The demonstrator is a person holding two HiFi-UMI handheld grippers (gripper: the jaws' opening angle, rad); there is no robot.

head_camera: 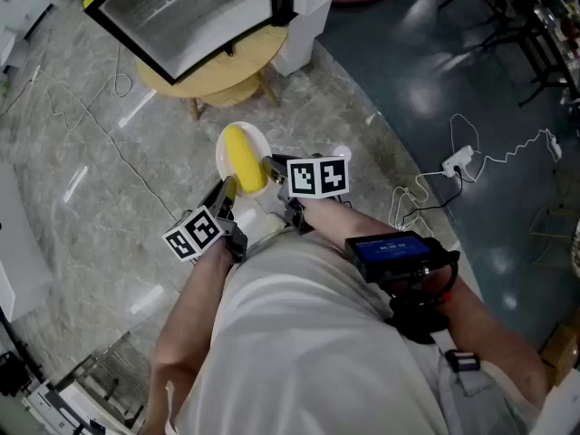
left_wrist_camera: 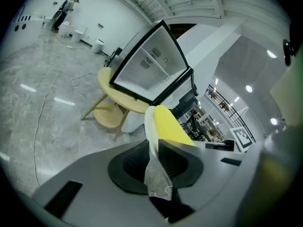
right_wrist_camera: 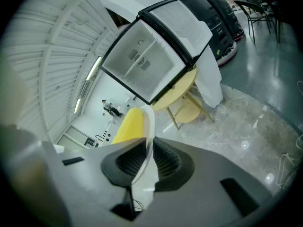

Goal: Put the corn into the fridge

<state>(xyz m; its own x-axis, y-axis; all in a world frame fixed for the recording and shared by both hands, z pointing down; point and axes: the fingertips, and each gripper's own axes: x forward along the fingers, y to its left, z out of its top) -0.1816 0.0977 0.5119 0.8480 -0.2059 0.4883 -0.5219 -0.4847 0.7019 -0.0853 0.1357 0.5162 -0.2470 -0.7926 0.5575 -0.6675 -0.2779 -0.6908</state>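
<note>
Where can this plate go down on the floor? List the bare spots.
Bare: the grey marble floor left of the white round plate, short of the round wooden table. Crowded: the dark floor on the right, strewn with white cables.

Dim indoor light, heavy fisheye on both gripper views

My head view is rather dim, with pale glare streaks on the marble floor point(head_camera: 136, 107) and the dark floor point(head_camera: 426, 98) at upper right; the corn point(head_camera: 243, 157) reads crisp. Both gripper views bend toward black corners, ceiling lights point(left_wrist_camera: 248, 88) blow out, and the plate point(left_wrist_camera: 149, 124) softens near the lens.
</note>
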